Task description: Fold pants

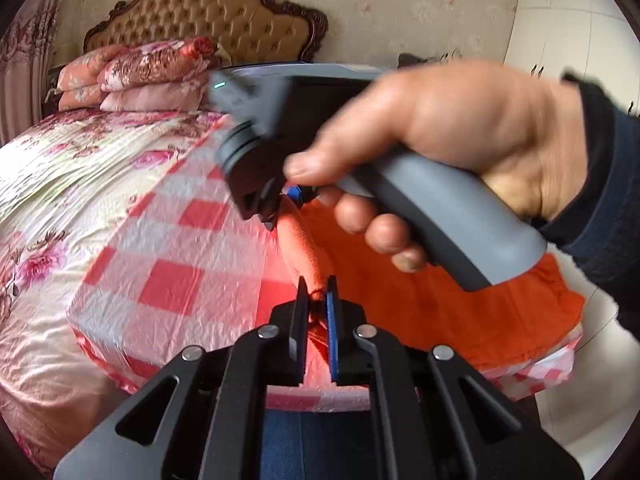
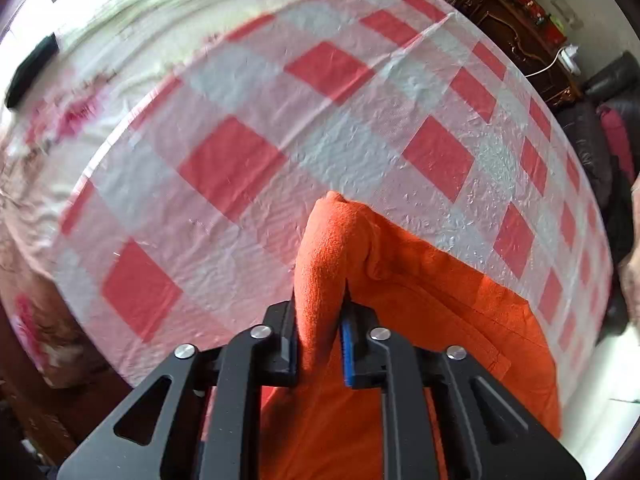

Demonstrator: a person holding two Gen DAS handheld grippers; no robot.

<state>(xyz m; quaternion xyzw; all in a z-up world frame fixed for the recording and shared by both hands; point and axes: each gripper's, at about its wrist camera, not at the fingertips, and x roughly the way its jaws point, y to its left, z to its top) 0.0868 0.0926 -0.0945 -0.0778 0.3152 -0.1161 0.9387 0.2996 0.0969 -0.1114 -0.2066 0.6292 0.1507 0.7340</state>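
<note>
Both tongs are clamped on cloth. The left tongs [image 1: 318, 294] point forward. The right tongs [image 2: 320, 300], held in the person's hand [image 1: 460, 148], angle down.

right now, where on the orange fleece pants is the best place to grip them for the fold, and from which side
Probably along the raised edge of the orange fleece pants, coming in from the near bed edge. Both grippers already do this: the left gripper and right gripper each pinch a bunched ridge of that edge. The cloth stands up in a thick roll there, while the rest lies flat on the red-and-white checked plastic sheet.
</note>
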